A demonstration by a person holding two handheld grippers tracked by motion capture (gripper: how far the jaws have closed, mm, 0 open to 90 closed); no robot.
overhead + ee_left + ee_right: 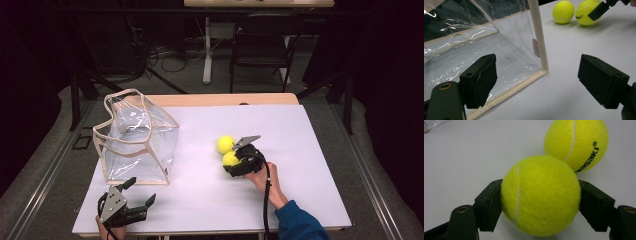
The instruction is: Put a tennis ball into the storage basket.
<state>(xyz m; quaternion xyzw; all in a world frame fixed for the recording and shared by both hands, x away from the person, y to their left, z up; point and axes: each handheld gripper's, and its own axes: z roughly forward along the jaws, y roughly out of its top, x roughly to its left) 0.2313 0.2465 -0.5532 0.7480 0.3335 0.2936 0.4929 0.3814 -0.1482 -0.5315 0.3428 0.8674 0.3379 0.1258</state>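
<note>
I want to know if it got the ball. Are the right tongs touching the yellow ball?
Touching. In the right gripper view, both black pads of the right tongs press against the sides of the near tennis ball, with no gap on either side.

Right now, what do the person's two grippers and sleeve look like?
Both are black. The left gripper has blocky black pads, a brass-coloured rivet and a grey three-cornered plate with holes. The right gripper carries a similar grey plate, and a black cable trails back along the forearm to a blue sleeve.
</note>
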